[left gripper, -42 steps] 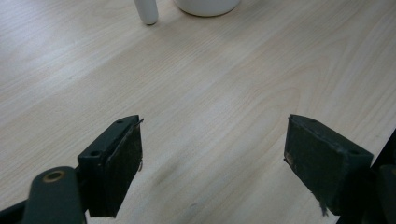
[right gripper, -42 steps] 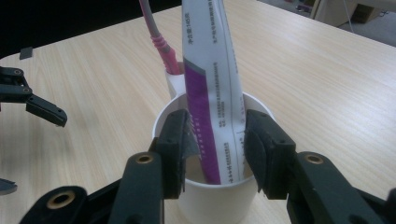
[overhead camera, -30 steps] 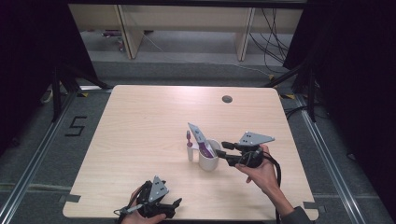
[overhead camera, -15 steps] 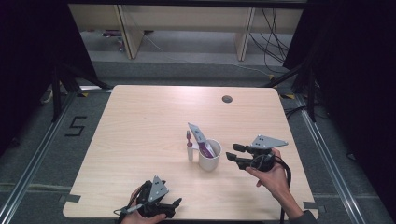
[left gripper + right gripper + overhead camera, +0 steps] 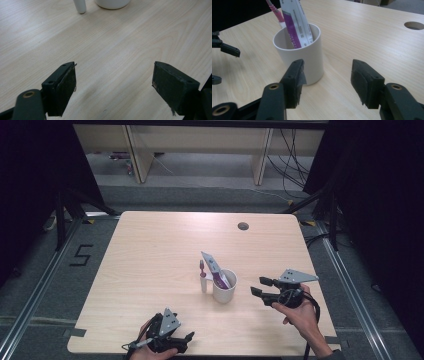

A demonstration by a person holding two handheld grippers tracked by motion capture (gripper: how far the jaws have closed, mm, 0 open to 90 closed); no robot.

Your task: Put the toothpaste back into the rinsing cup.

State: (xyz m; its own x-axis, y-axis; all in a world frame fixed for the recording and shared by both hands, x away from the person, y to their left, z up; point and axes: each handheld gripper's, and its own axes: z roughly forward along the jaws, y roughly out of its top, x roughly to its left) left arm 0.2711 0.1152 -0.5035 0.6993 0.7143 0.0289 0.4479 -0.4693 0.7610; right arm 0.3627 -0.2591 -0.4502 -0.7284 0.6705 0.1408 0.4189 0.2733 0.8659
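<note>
Faintly printed purple-white tube (image 5: 295, 23) in white cup (image 5: 308, 60), lettering unreadable

Surface materials and finishes

Table (image 5: 150, 250): pale matt wood grain. On it, cup (image 5: 304, 56): smooth white plastic; inside, tube (image 5: 295, 22): glossy.

Table (image 5: 150, 270) evenly lit from overhead, pretty bright, surroundings falling off into near black at both sides, soft short shadows under the white cup (image 5: 299, 57), no real glare, high view kinda soft and low-res, close-up jaws slightly blurry near the bottom edge
</note>
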